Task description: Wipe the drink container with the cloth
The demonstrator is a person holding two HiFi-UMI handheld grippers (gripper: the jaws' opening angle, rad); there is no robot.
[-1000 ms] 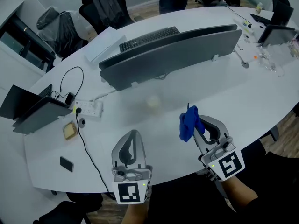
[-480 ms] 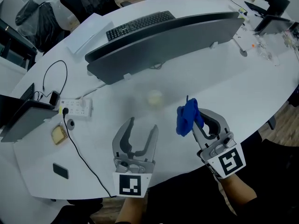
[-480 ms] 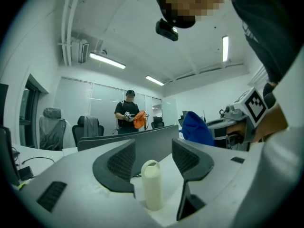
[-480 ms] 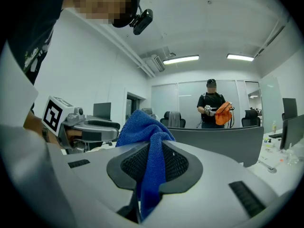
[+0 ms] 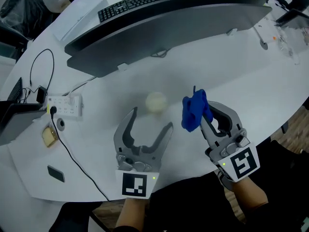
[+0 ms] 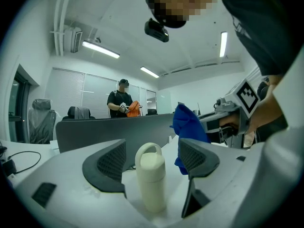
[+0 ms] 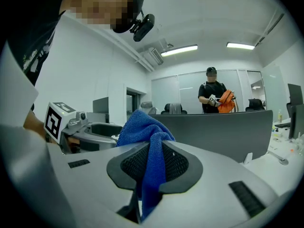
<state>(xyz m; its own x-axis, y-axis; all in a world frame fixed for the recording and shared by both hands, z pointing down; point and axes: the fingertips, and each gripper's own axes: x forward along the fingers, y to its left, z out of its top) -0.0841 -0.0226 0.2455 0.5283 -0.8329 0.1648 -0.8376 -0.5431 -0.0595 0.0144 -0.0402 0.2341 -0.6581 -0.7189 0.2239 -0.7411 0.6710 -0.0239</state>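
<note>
Jaws on left gripper (image 5: 151, 118) just opened wide, empty, container (image 5: 156, 102) ahead; right gripper (image 5: 206, 118) clamps cloth (image 5: 194, 111).

The drink container (image 5: 156, 102) stands on the worktop (image 5: 251, 66), in front of a divider panel (image 5: 159, 25), with a keyboard (image 5: 140, 1) behind that. To the container's right, apart from it, the cloth (image 5: 193, 111) sits between the fingers (image 5: 231, 117) of the right gripper (image 5: 203, 119). Far left lie a power strip (image 5: 63, 103) and, nearer, perhaps a phone (image 5: 56, 173).
</note>
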